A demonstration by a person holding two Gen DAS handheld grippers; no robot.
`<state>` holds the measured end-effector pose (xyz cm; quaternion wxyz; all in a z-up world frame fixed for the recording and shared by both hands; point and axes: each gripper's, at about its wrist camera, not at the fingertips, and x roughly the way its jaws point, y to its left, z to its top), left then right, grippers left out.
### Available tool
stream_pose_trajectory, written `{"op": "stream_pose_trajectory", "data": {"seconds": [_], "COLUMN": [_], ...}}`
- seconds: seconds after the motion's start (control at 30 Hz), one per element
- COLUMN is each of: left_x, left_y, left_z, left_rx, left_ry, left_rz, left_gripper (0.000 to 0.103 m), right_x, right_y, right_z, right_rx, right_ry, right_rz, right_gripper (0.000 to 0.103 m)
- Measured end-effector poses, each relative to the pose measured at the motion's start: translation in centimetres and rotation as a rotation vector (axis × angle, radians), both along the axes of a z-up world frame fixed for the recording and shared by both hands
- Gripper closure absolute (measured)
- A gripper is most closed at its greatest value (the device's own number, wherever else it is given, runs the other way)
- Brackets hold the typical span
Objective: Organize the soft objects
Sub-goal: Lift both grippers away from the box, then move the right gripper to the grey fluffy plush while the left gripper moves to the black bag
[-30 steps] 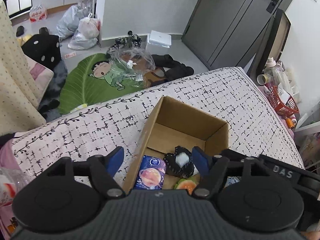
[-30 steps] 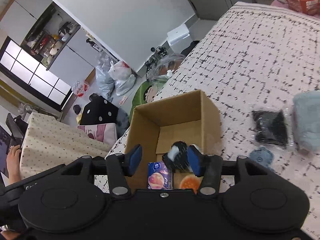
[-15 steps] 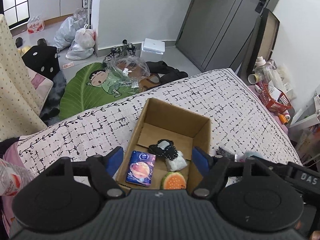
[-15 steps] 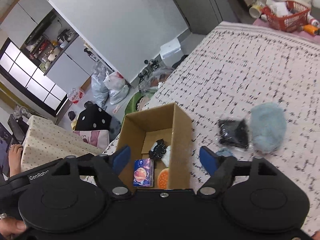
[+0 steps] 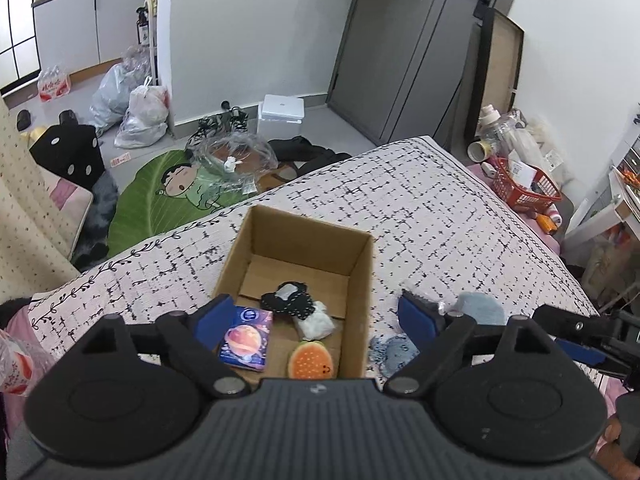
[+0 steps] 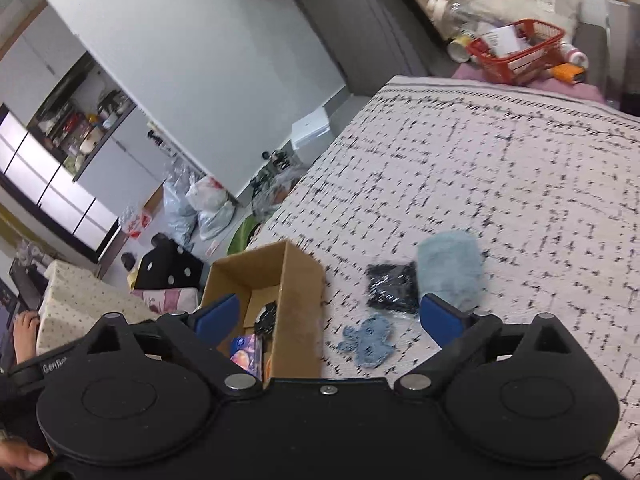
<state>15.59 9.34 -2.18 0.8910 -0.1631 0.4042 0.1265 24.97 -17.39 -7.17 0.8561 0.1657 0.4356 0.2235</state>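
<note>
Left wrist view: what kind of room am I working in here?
Most likely a lived-in bedroom at home. The cardboard box sits on a bed with a patterned quilt, a grey door stands behind, and bags and a cartoon mat clutter the floor.

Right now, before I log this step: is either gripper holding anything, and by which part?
Nothing is held. The left gripper and right gripper have just been opening, with nothing between the jaws. The black pouch lies in the cardboard box.
</note>
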Motion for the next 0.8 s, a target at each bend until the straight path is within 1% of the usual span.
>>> {"op": "stream_pose_trajectory", "data": {"seconds": [0.07, 0.13, 0.33, 0.57, 0.8], "left_x": [0.1, 0.2, 0.7, 1.3, 2.2], "left_y": [-0.7, -1.4, -3.3, -5.8, -8.0], "left_z": [0.1, 0.2, 0.0, -0.5, -1.5], "left_rx": [0.001, 0.001, 0.017, 0.031, 0.042], "left_ry": [-0.003, -0.007, -0.008, 0.003, 0.015], "left_rz": [-0.006, -0.012, -0.033, -0.061, -0.095], "left_gripper": [0.015, 0.015, 0.014, 0.015, 0.014], "right_x": [-0.2, -0.2, 0.1, 0.3, 0.7], "right_y": [-0.6, -1.3, -3.4, -5.5, -7.5], "right_z": [0.3, 0.2, -0.5, -0.5, -1.0], "right_rx": [-0.012, -0.018, -0.018, 0.015, 0.046], "right_ry": [-0.017, -0.023, 0.001, -0.003, 0.015], "right_rz": [-0.020, -0.025, -0.061, -0.089, -0.131], "right_gripper": [0.000, 0.000, 0.000, 0.000, 0.000]}}
